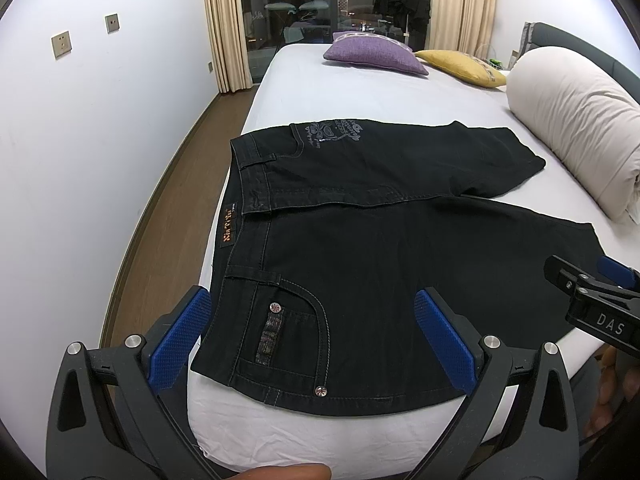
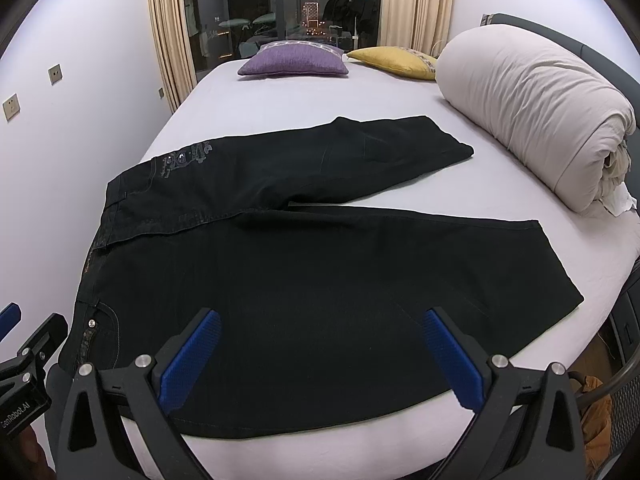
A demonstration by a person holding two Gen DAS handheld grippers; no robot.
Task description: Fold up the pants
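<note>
Black pants [image 1: 380, 248] [image 2: 320, 272] lie spread flat on the white bed [image 1: 332, 92] [image 2: 288, 100], waistband toward the left edge, both legs reaching right. My left gripper [image 1: 312, 320] hovers open over the near pocket by the waistband, blue pads wide apart, nothing between them. My right gripper [image 2: 322, 348] is open above the near leg's middle, holding nothing. In the left wrist view the right gripper [image 1: 592, 296] shows at the right edge over the near leg. The left gripper's body [image 2: 24, 360] appears at the left edge of the right wrist view.
A rolled beige duvet [image 1: 576, 128] [image 2: 532, 112] lies along the bed's right side. A purple cushion [image 1: 372, 54] [image 2: 292, 60] and a yellow cushion [image 1: 460, 66] [image 2: 392, 60] sit at the far end. Wood floor [image 1: 168, 208] and a white wall run left of the bed.
</note>
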